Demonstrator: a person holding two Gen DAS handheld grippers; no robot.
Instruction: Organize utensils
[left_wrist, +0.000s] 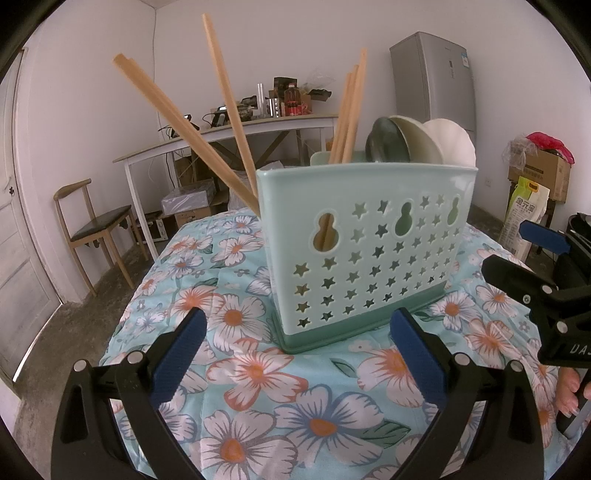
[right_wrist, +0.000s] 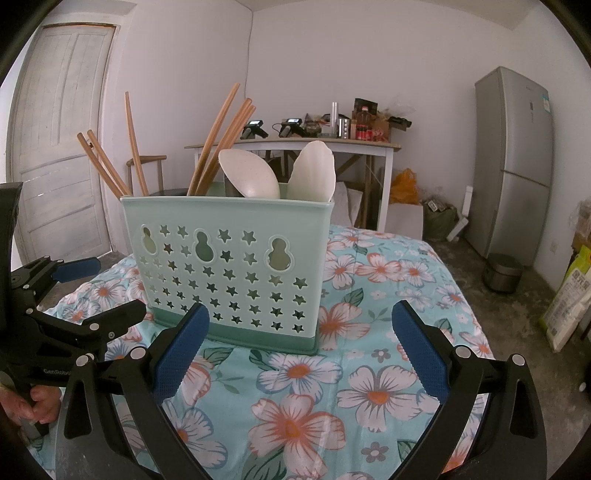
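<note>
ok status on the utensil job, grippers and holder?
Left gripper open, empty. Right gripper open, empty. Holder upright on the floral cloth, chopsticks and spoons inside. Nothing loose in view, nothing blocking.

Premises: a lived-in domestic room. Evidence: tall silver two-door refrigerator at far right; white-framed wooden side table against the far wall, cluttered with bottles; white panelled door at left; floral turquoise tablecloth near; bare concrete floor.
</note>
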